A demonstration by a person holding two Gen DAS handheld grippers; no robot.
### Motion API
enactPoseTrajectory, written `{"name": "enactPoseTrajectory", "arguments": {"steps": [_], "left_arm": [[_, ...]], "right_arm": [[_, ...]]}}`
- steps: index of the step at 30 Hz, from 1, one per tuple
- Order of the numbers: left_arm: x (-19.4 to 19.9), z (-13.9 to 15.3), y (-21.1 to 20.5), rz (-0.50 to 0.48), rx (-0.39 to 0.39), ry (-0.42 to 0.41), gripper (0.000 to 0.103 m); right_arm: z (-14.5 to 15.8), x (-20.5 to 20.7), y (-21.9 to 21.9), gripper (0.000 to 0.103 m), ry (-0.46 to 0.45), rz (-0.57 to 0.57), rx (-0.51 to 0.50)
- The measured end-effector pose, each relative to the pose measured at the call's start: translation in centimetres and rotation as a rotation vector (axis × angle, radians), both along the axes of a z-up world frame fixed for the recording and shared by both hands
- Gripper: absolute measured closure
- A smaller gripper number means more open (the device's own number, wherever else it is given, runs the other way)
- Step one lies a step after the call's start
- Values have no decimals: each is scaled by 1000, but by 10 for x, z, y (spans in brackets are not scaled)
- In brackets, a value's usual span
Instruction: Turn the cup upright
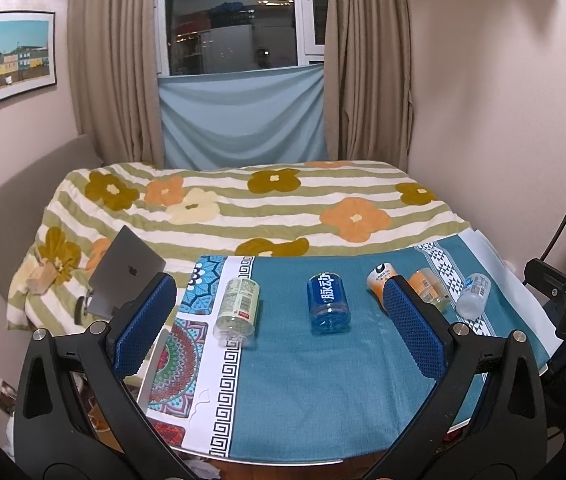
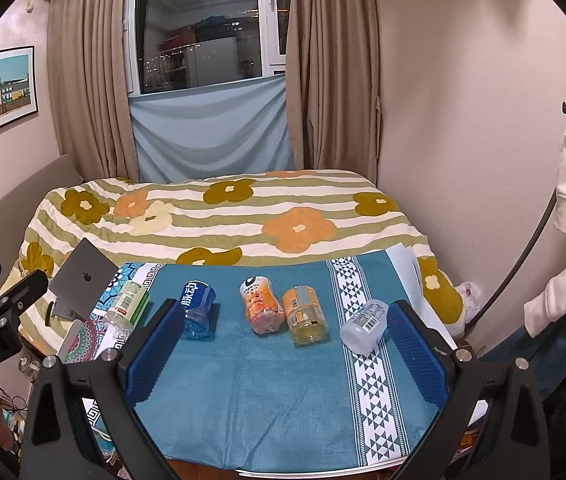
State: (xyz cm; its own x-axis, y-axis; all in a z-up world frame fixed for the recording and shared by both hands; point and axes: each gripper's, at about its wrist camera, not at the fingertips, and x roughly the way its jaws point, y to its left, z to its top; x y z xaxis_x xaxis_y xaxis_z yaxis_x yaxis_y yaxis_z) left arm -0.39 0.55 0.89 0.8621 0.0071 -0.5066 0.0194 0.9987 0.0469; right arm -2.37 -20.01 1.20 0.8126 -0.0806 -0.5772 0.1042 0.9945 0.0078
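Five cups lie on their sides in a row across the teal tablecloth (image 2: 267,392): green-label cup (image 1: 238,309), blue cup (image 1: 329,303), peach cup (image 2: 261,305), orange cup (image 2: 304,314), clear cup (image 2: 364,325) on the white triangle band. Left gripper (image 1: 279,320) and right gripper (image 2: 287,350) both hover above the near table edge, jaws spread wide, holding nothing. Behind the table: bed with flowered striped blanket (image 1: 243,204), grey laptop (image 1: 125,272), beige curtains (image 2: 83,80), dark window (image 1: 231,16).

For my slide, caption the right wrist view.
Open right gripper above five tipped cups on the teal tablecloth.
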Motion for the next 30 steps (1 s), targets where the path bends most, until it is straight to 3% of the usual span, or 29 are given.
{"name": "enactPoseTrajectory", "arguments": {"steps": [30], "left_arm": [[0,1,1,11,-7,-5,0]], "right_arm": [[0,-1,-1,2,-18,9,1]]}}
